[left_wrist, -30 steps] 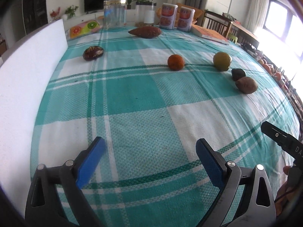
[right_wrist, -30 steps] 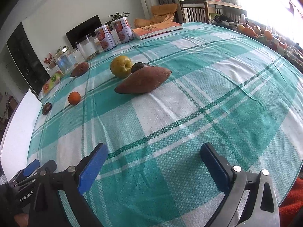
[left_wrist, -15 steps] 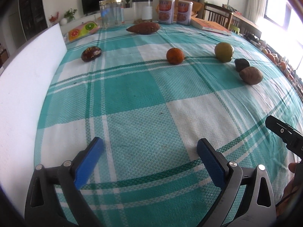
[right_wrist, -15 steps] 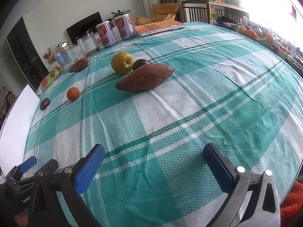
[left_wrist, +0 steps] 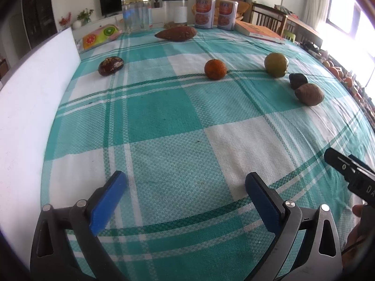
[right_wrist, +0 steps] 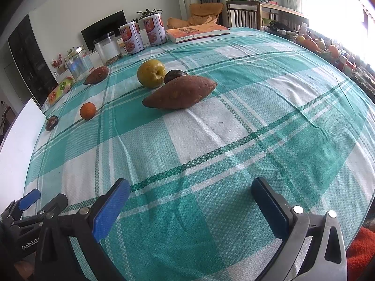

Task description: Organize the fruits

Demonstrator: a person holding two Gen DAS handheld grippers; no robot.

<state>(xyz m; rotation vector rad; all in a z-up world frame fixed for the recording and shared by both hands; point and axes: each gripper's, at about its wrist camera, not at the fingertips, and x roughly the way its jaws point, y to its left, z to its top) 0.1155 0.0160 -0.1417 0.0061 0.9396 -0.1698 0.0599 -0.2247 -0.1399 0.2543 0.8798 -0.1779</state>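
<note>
On the teal plaid tablecloth (left_wrist: 164, 107) lie an orange (left_wrist: 215, 69), a yellow-green apple (left_wrist: 276, 64), a small dark fruit (left_wrist: 298, 79), a sweet potato (left_wrist: 309, 94), a second sweet potato (left_wrist: 176, 33) at the back and a dark brown fruit (left_wrist: 110, 65) at the left. The right wrist view shows the near sweet potato (right_wrist: 180, 92), apple (right_wrist: 151, 73), dark fruit (right_wrist: 174, 75), orange (right_wrist: 88, 110), far sweet potato (right_wrist: 96, 75) and brown fruit (right_wrist: 51, 123). My left gripper (left_wrist: 185, 187) is open and empty above the near cloth. My right gripper (right_wrist: 191, 196) is open and empty, well short of the sweet potato.
A white board (left_wrist: 28, 93) stands along the table's left edge. Two glass jars (left_wrist: 136, 14), two printed cans (left_wrist: 205, 11), a book (left_wrist: 257, 31) and a fruit-print packet (left_wrist: 99, 35) line the back. The right gripper's tip (left_wrist: 346, 171) shows at the left view's right edge.
Both grippers have drawn back and risen slightly, so the fruits sit a little lower and farther in view. Both stay open. No fruit has moved.
</note>
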